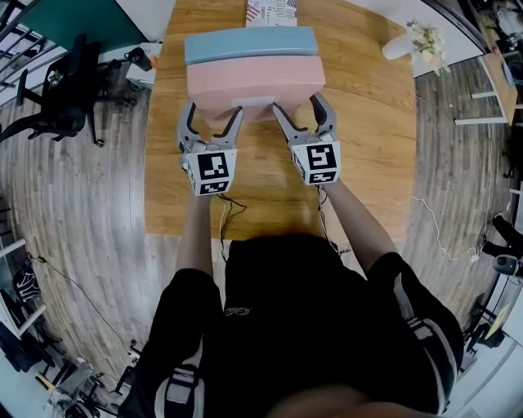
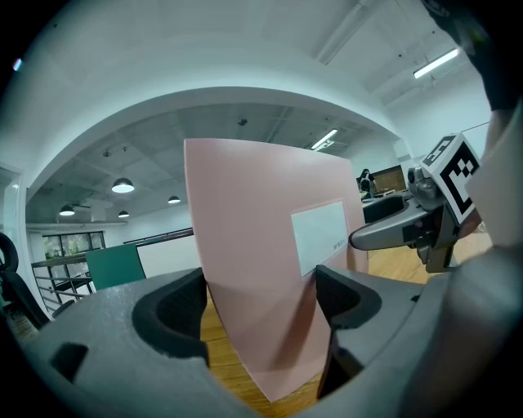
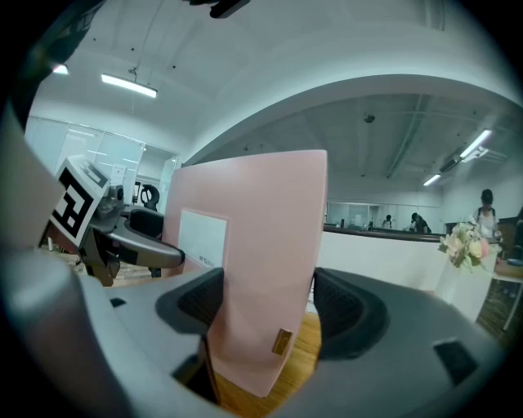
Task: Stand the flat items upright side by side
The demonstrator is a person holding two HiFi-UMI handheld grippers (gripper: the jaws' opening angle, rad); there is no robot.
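Observation:
A pink flat case [image 1: 253,82] with a white label rises off the wooden table [image 1: 368,147], its broad face tilted toward me. A blue flat case [image 1: 249,45] sits right behind it, touching it. My left gripper [image 1: 214,118] is shut on the pink case's near left corner. My right gripper [image 1: 298,110] is shut on its near right corner. In the left gripper view the pink case [image 2: 253,220] fills the gap of that gripper [image 2: 261,302], corner pointing down over the wood. The right gripper view shows the pink case [image 3: 253,220] wedged between both pads of the right gripper [image 3: 265,310].
A white vase of flowers [image 1: 417,41] stands at the table's far right. A patterned item [image 1: 271,10] lies at the far edge behind the blue case. A black office chair [image 1: 65,90] stands on the floor to the left. Thin cables hang over the table's near edge.

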